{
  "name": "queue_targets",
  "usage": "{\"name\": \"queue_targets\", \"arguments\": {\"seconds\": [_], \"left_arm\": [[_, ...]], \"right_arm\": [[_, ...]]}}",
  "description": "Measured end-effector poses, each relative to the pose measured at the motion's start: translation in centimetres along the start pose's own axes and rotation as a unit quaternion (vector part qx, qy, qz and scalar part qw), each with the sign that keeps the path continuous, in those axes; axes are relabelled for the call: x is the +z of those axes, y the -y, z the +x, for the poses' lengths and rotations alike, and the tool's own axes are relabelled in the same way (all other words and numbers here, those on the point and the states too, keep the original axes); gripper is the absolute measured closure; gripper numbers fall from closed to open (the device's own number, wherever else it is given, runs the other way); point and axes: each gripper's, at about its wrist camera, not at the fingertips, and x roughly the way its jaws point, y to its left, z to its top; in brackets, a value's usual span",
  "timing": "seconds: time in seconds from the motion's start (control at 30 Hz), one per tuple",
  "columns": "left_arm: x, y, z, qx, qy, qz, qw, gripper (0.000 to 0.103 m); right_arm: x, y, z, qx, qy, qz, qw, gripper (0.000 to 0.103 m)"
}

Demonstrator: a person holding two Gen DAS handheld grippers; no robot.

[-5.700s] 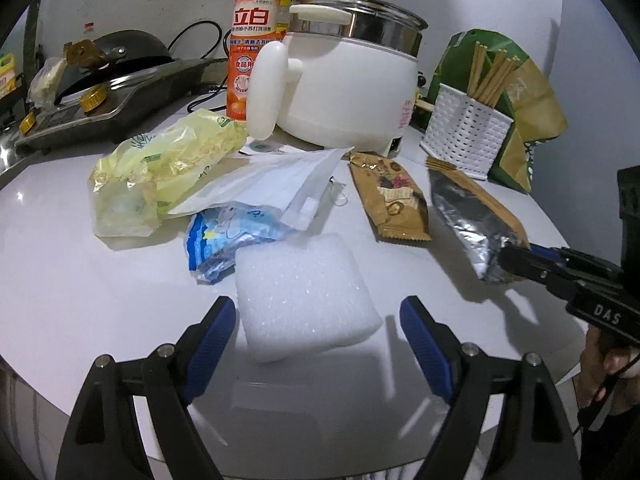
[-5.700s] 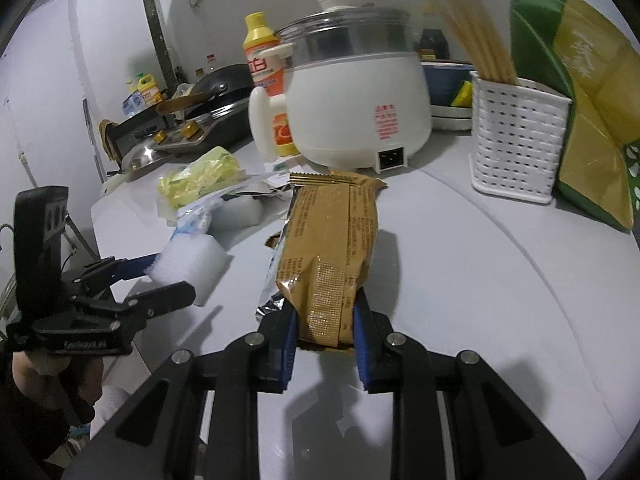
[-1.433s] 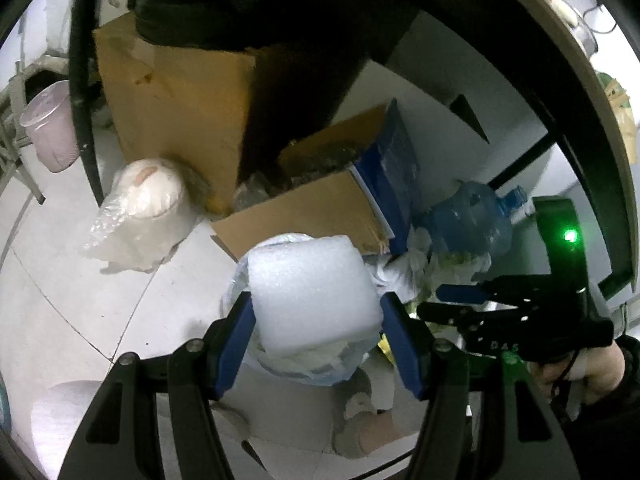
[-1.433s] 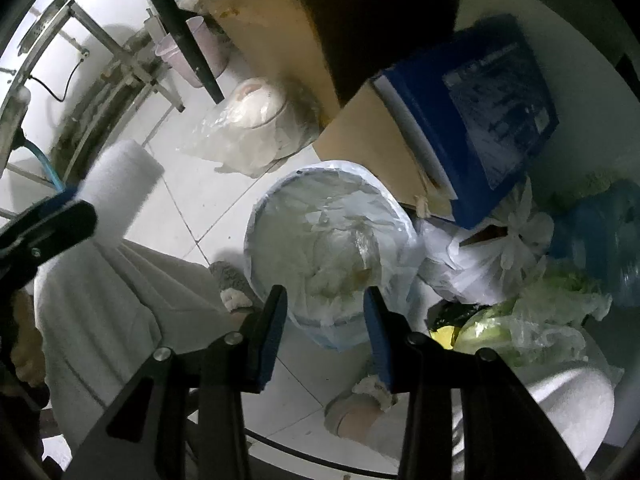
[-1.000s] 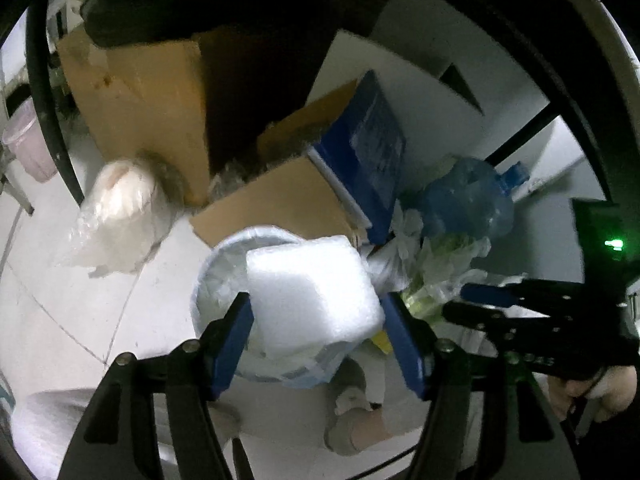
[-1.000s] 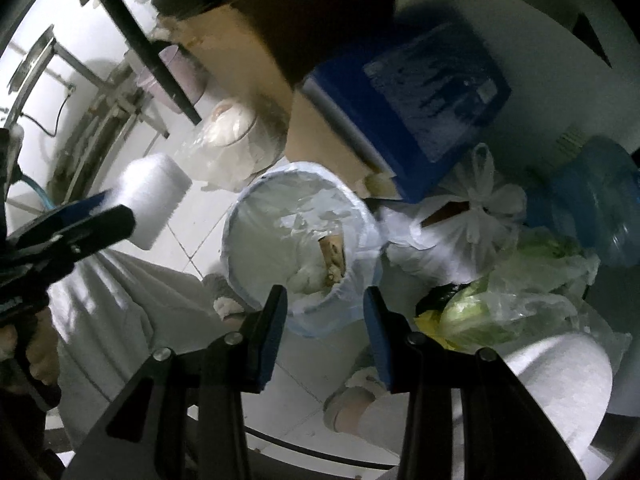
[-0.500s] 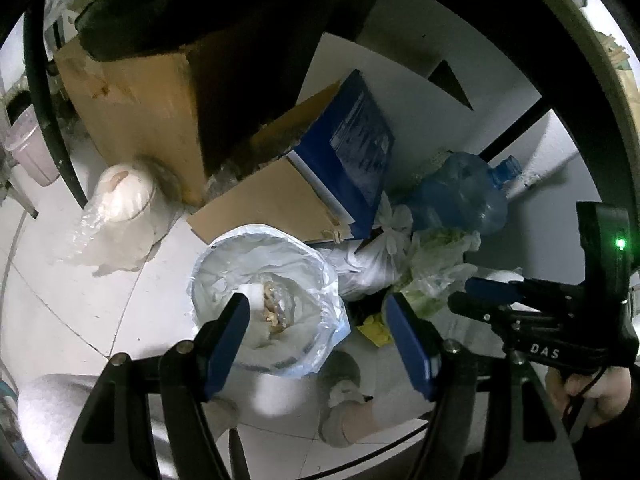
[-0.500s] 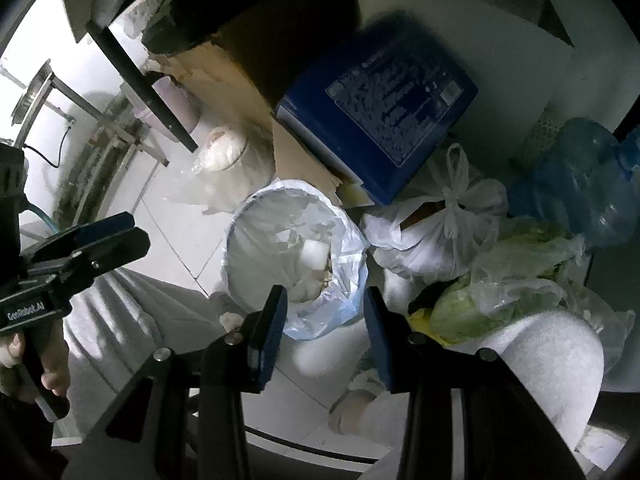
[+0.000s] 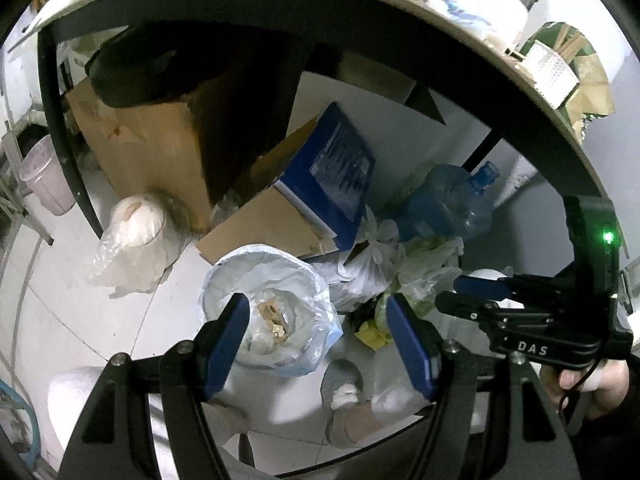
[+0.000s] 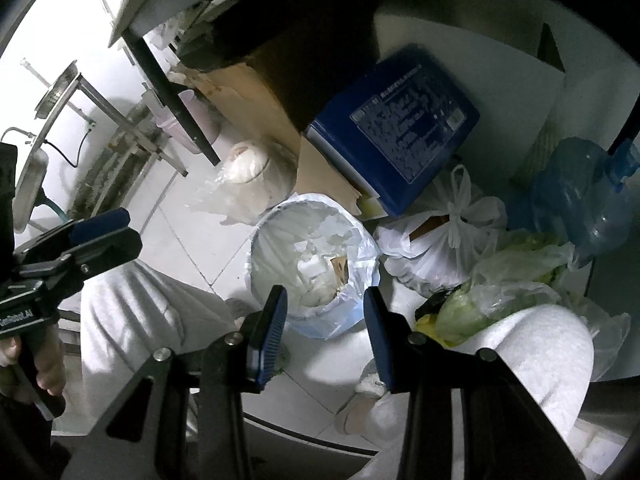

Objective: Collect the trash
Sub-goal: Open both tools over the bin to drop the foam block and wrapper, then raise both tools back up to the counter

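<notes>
Both grippers hang above the lined trash bin [image 10: 316, 264] on the floor. The left gripper [image 9: 316, 332] has its jaws wide apart, empty; the right gripper [image 10: 325, 326] has its jaws partly apart, empty too. White foam [image 10: 310, 270] and a brown wrapper [image 9: 274, 318] lie inside the bin.

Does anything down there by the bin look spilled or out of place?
Nothing looks spilled. The lined bin stands upright with scraps inside. Around it the floor is cluttered: tied bags, a blue box leaning on cardboard.

Lined bin [image 10: 362, 252] on floor, boxes [image 10: 394, 130] behind, tied bags [image 10: 452, 240] right.
</notes>
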Motion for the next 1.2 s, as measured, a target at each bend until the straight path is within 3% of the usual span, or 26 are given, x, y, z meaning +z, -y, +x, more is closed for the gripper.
{"name": "queue_targets", "arguments": {"seconds": [0.67, 1.2], "left_arm": [[1.2, 4.8, -7.0, -0.006, 0.067, 0.051, 0.9964, 0.032], [4.3, 8.9, -10.3, -0.017, 0.108, 0.099, 0.9891, 0.032]], "right_arm": [[-0.2, -1.2, -9.8, 0.0, 0.09, -0.036, 0.995, 0.066], [1.9, 0.1, -17.0, 0.019, 0.167, -0.041, 0.985, 0.066]]}}
